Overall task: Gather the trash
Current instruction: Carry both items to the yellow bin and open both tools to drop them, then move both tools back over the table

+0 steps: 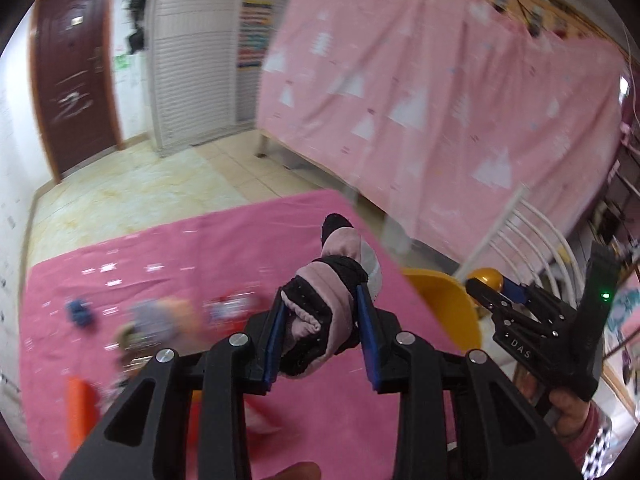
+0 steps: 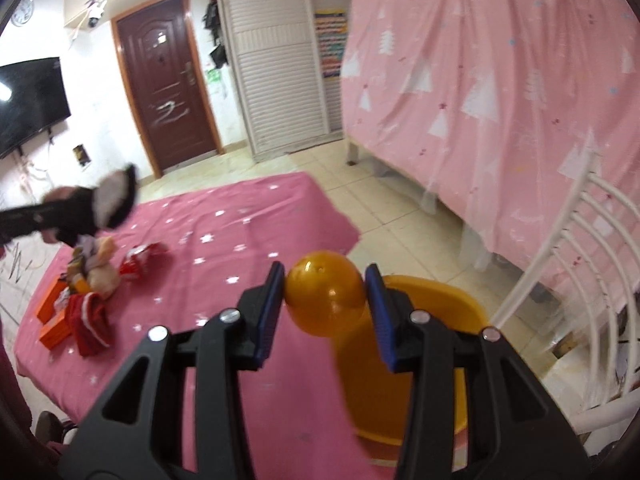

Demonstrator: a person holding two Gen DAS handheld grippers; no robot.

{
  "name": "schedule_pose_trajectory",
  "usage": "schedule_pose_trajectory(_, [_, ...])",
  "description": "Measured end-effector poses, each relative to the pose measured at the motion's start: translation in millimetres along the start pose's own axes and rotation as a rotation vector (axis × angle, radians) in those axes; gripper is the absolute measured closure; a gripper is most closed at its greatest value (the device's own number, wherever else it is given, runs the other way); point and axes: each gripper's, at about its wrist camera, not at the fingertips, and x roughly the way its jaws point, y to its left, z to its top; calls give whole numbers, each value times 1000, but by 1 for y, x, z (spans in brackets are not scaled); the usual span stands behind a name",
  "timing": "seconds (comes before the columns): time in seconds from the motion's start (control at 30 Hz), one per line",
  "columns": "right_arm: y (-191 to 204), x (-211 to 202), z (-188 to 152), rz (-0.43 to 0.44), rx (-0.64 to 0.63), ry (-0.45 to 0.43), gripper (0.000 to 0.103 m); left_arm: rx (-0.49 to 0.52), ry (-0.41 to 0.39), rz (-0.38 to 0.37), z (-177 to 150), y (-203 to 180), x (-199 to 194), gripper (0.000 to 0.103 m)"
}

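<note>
Gripping a pink and black glove [image 1: 325,312], the left gripper [image 1: 324,320] is squeezing its blue pads into the soft fabric from both sides, and the glove is sticking up and forward beyond the fingertips. It is hanging above a table spread with a magenta star-print cloth [image 1: 200,248]. The right gripper [image 2: 325,300] is clamping a glossy orange ball [image 2: 325,299] between its pads, each pad touching one side of the ball. From the left wrist view that same ball is showing just past the table's edge, with a person's hand [image 1: 568,412] and a checkered sleeve cuff wrapping the handle below it.

Beneath and beyond the ball, a yellow bin [image 2: 416,352] is sitting on the tiled floor [image 2: 384,204], tucked against the table's near corner beside a white metal chair [image 2: 568,256].

Farther along the cloth, several items are lying close together: a small plush toy [image 2: 102,266], a red and white wrapper [image 2: 142,264], a red garment [image 2: 90,322] and orange boxes [image 2: 56,330]. In the left wrist view these are blurring heavily, so a dark blue lump there is perhaps another scrap, though it is hard to say. Behind everything, a pink tree-print sheet [image 2: 500,92] is draping a tall frame, and a brown door [image 2: 168,92] is standing shut beside a white slatted cabinet [image 2: 280,76].
</note>
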Motion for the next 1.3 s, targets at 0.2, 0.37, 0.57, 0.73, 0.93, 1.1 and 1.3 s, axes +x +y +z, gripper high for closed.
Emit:
schedule_pose_trajectory(0.2, [-35,-9,3,-21,43,-26,64,77,99,-55,8,-78,66,76])
schedule_pose_trajectory(0.37, [-66,-8,-2,-36,95,-28,64,92,187,-87,5,-125,113,76])
schedule_pose_trajectory(0.57, [-90,5,-14,-24,154,4,64,90,219,-73,4,-148,144,57])
schedule_pose_trajectory(0.73, [-100,26,-25,-20,184,59,63,55,209,-47,9,-145,148,41])
schedule_pose_trajectory(0.93, [-92,51,-33,-22,166,119,63,10,187,-39,11,-131,135,41])
schedule_pose_trajectory(1.1, [-83,62,-35,-35,144,141,48,-11,162,-43,12,-119,118,39])
schedule_pose_trajectory(1.3, [-74,67,-36,-31,130,148,46,-56,96,-16,12,-96,90,29])
